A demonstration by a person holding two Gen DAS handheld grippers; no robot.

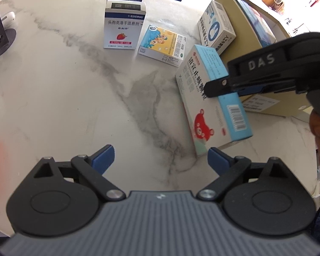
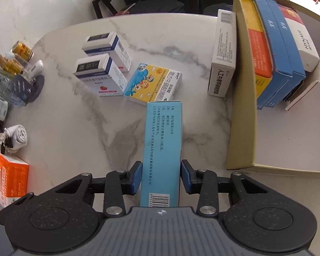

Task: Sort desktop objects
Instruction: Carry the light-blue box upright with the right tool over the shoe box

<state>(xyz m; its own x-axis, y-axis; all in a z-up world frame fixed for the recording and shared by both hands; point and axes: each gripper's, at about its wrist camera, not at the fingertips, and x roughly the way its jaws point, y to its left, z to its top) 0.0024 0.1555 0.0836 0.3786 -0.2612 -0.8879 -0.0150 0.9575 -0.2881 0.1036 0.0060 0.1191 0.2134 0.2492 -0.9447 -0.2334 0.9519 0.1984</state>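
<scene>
the right gripper (image 2: 161,176) clamps its blue pads on the long sides of the light blue bear box (image 2: 163,149), which stands on edge on the marble table (image 2: 64,128) just left of the cardboard tray (image 2: 243,115) of upright boxes. the left gripper (image 1: 161,160) hangs wide open over bare marble, gripping nothing.

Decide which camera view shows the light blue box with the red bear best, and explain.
Left wrist view: the light blue box shows its bear front, side and barcode. The right wrist view shows only one printed narrow side, between the right gripper pads.
</scene>
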